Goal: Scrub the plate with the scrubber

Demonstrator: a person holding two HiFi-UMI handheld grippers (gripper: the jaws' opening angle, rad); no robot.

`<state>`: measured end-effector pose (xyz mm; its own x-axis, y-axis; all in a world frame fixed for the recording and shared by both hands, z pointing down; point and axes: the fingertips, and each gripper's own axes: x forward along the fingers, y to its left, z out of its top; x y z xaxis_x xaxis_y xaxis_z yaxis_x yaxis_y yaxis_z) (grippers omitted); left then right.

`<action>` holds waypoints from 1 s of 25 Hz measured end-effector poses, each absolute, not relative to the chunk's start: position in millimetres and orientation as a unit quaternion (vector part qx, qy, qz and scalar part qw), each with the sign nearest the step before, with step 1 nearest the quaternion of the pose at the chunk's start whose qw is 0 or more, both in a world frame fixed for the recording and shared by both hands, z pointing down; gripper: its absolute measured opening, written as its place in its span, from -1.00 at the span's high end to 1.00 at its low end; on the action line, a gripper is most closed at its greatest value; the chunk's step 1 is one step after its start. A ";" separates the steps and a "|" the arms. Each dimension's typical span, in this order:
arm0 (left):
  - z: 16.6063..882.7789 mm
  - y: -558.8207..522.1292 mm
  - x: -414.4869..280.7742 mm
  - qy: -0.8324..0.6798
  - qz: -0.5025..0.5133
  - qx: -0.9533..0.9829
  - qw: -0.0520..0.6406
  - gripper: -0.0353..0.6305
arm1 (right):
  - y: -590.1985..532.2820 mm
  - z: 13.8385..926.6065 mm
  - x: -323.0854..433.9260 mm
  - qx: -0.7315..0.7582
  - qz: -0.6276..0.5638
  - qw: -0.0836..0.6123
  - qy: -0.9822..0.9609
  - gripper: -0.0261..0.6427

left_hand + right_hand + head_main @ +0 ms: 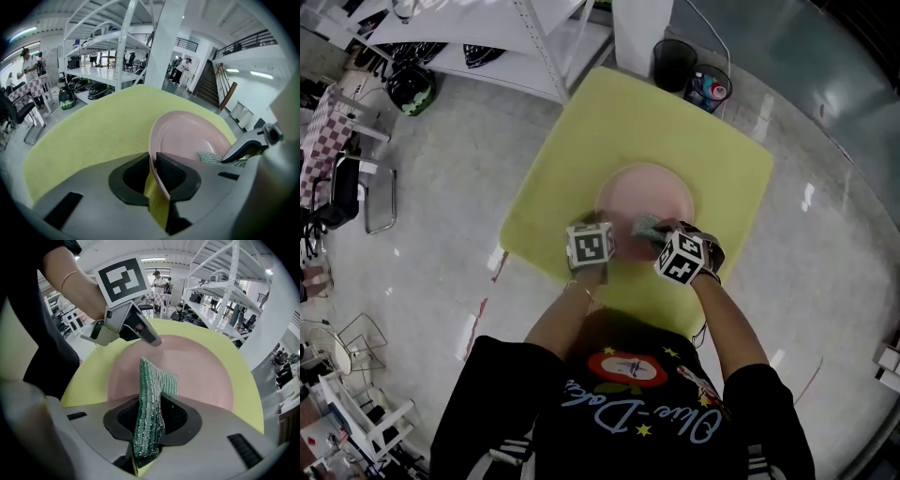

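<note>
**Plate pinned, scrubber on its face**

The left gripper (153, 174) is clamped on the near rim of the pink plate (649, 192), which sits on the yellow counter (581, 150). The right gripper (150, 420) pinches the green scrubber (154, 380), whose free end lies against the plate's inner surface

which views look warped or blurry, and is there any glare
Head view: mild fisheye, light glints on the glossy floor. Left gripper view: strong fisheye bows the shelving rack, corners go black, pink plate sharp. Right gripper view: same bowing, green scrubber crisp up close.
</note>
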<state>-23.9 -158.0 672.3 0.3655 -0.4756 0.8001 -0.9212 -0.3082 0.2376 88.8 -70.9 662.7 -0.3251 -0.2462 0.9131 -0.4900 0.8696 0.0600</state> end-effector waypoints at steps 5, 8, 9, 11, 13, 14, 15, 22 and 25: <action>672.8 -159.4 -22.4 -0.470 0.314 0.745 0.355 0.77 | -64.1 663.3 83.5 0.225 0.120 0.530 -0.809 0.69; 672.7 -158.0 -24.0 -0.471 0.314 0.743 0.357 0.77 | -59.9 662.8 78.8 0.224 0.125 0.530 -0.808 0.69; 672.3 -157.5 -24.6 -0.471 0.314 0.743 0.358 0.77 | -59.1 662.5 77.5 0.225 0.128 0.530 -0.807 0.69; 671.6 -156.8 -24.5 -0.471 0.314 0.742 0.359 0.77 | -58.2 661.6 75.5 0.232 0.139 0.527 -0.806 0.69; 672.3 -157.2 -23.1 -0.470 0.313 0.743 0.359 0.77 | -57.8 661.1 72.9 0.240 0.158 0.516 -0.807 0.69; 673.3 -157.5 -22.9 -0.471 0.312 0.743 0.359 0.77 | -57.2 661.3 71.1 0.243 0.166 0.510 -0.808 0.69; 674.0 -157.7 -23.0 -0.472 0.312 0.743 0.359 0.77 | -56.3 661.6 69.1 0.244 0.172 0.506 -0.809 0.69; 670.3 -158.8 -21.3 -0.469 0.313 0.743 0.361 0.77 | -54.0 658.5 54.7 0.240 0.189 0.491 -0.816 0.69; 669.3 -158.3 -22.5 -0.465 0.317 0.747 0.354 0.77 | -53.6 657.4 45.9 0.245 0.215 0.471 -0.819 0.69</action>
